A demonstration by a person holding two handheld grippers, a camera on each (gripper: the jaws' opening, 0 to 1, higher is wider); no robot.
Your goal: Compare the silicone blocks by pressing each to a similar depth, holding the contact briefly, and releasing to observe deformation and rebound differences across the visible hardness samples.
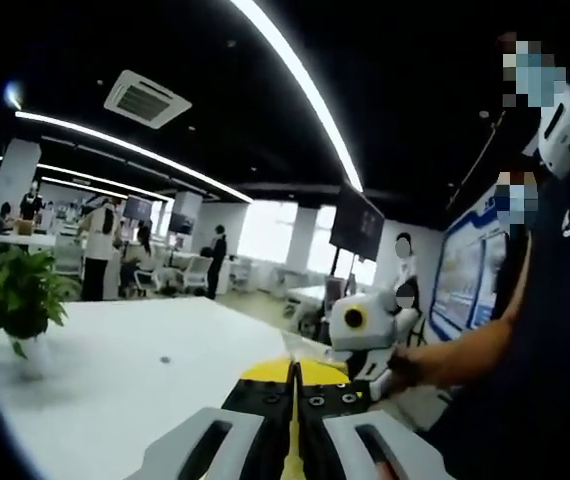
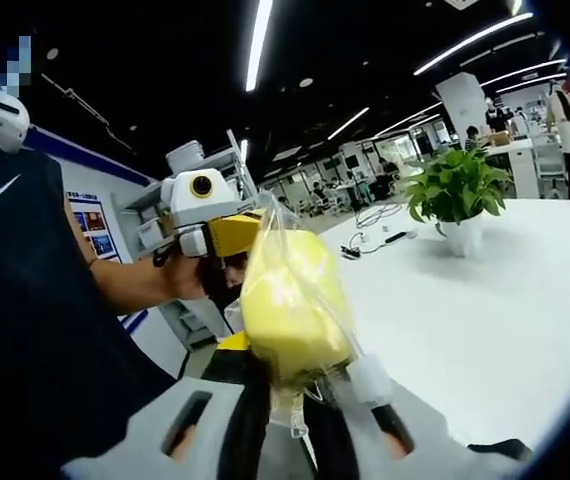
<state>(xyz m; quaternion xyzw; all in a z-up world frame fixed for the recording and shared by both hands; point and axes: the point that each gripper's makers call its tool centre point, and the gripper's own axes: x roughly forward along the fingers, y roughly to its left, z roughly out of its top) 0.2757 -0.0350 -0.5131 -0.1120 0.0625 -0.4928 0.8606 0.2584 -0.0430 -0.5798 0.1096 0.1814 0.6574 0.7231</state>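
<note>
A soft yellow silicone block (image 2: 293, 310) sealed in a clear plastic bag sits between my right gripper's (image 2: 290, 385) jaws, which are shut on it and hold it above the table's edge. The bag's loose top rises towards my left gripper (image 2: 210, 215), held in a person's hand just behind it. In the left gripper view my left gripper (image 1: 293, 385) has its black, yellow-tipped jaws pressed together, with a small pale sliver poking past the tips. My right gripper (image 1: 365, 335) shows to its right, in the person's hand, over the table's near corner.
A white table (image 1: 115, 370) stretches ahead with a potted plant (image 2: 457, 195) and cables (image 2: 375, 240) on it. The person (image 2: 35, 300) in a dark shirt stands close beside both grippers. Desks, a screen (image 1: 357, 222) and other people stand further back.
</note>
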